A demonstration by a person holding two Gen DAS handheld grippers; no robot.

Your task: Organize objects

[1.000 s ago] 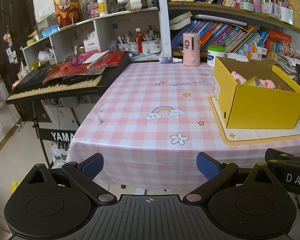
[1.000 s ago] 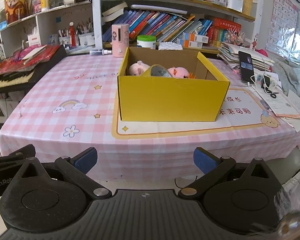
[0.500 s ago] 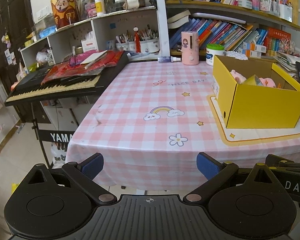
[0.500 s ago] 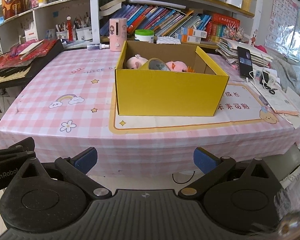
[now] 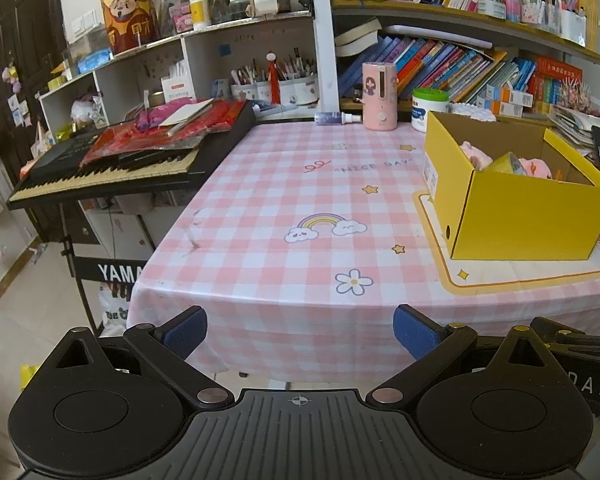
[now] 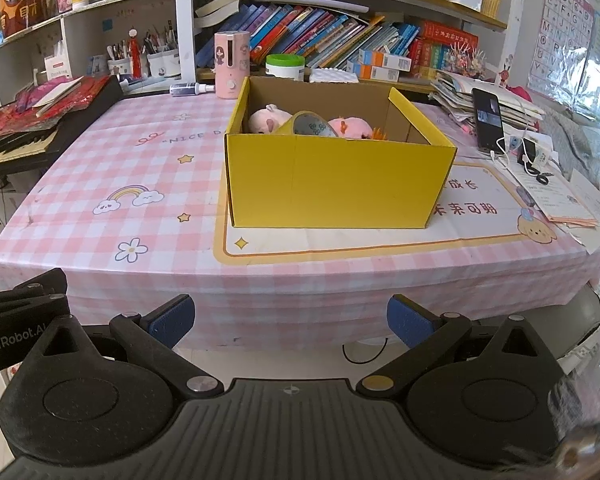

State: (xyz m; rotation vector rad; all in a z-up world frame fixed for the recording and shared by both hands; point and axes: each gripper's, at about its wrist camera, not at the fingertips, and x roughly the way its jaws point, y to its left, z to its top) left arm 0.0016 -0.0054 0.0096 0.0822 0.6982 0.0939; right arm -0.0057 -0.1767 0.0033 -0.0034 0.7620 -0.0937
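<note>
Pink checked tablecloth [image 6: 148,168], open yellow box [image 6: 336,180] holding pink toys [image 6: 350,126], both claws spread, empty.

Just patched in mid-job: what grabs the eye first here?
The yellow box on the pink checked tablecloth, right of centre, holding pink plush toys and a tape roll. A keyboard abuts the table's left side. Both hand-held grippers, left and right, hang open before the near edge.

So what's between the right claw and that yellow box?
Only tablecloth and the mat's edge; nothing stands between the right gripper and yellow box, as the right wrist view shows.
</note>
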